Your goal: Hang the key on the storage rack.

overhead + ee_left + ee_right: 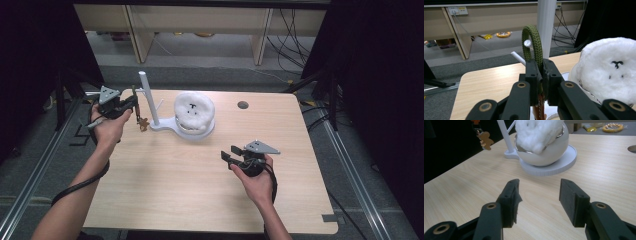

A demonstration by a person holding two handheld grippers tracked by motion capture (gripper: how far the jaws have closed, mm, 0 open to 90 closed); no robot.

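My left gripper (133, 101) is shut on a green cord loop (534, 46) of a keychain, and its brown gingerbread charm (143, 123) hangs below the jaws. The loop stands just in front of the white stand's pole (546, 25), close to a slanted peg (518, 56). The stand (150, 97) rises at the table's back left. Its base carries a white bowl (549, 155) with a fluffy white plush (194, 111) in it. My right gripper (539, 192) is open over bare table at centre right, aimed toward the bowl, with nothing between its fingers.
The light wooden table (165, 190) has a round cable hole (243, 105) at the back right. Beyond the far edge are grey floor, wooden furniture legs and loose cables. Black frame posts stand off both sides.
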